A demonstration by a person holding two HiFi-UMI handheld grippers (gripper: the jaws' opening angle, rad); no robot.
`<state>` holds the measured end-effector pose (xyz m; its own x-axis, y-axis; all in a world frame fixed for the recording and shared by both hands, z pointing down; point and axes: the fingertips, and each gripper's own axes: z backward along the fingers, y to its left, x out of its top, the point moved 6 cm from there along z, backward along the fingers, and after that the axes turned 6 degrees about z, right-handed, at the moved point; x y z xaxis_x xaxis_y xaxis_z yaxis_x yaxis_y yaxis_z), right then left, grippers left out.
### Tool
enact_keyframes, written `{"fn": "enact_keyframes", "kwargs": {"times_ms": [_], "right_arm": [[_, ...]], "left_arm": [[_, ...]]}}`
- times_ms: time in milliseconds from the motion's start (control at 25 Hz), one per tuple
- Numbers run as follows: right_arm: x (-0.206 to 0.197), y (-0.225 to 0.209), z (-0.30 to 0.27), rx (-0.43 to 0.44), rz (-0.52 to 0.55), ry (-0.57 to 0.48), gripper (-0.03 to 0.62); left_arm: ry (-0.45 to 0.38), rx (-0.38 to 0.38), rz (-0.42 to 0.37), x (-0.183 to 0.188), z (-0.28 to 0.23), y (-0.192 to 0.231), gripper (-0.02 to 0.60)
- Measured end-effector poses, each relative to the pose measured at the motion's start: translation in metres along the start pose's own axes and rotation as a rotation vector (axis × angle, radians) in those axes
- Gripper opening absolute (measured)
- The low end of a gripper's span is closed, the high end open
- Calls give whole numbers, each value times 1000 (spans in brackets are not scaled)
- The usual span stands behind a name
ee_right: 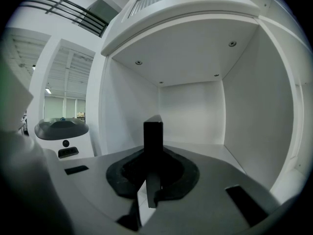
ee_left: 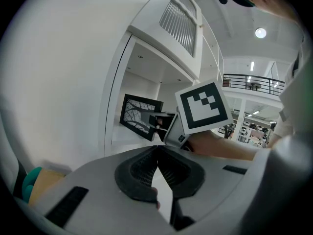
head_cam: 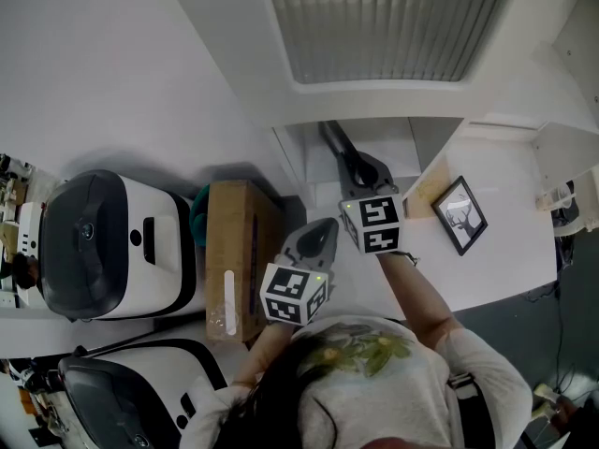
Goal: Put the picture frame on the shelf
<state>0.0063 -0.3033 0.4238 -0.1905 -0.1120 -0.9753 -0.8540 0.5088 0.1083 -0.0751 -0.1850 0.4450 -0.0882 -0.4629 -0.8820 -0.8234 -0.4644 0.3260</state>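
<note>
The left hand-held gripper has its jaws pressed together with nothing between them. It sits in front of the shelf, at 7 o'clock from the right hand-held gripper.

The right hand-held gripper's jaws are clamped on what looks like a thin black slab. It is seen edge-on and stands upright above the pads. From the head view the slab runs toward 11 o'clock from the jaw tips, into a white compartment that lies below a ribbed vent.

The frame is black-edged, with a pale print of dark branches. It rests on the shelf's white floor at 3 o'clock from the right hand-held gripper, apart from both hand-held grippers. A partition with a wood-coloured edge stands between it and the right hand-held gripper. In the left gripper view the frame stands on its lower edge, turned at an angle, just behind the right hand-held gripper's tip.

At 9 o'clock from the left hand-held gripper lies a brown box. Beyond it, at 9 o'clock, is 1 white-and-black machine, with a 2nd at 7 o'clock.
</note>
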Motion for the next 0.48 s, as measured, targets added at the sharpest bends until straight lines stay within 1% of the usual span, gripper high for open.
{"fn": "enact_keyframes", "kwargs": {"times_ms": [480], "right_arm": [[2, -2, -12, 9, 2, 16, 45]], "left_arm": [[7, 4, 1, -2, -1, 2, 29]]}}
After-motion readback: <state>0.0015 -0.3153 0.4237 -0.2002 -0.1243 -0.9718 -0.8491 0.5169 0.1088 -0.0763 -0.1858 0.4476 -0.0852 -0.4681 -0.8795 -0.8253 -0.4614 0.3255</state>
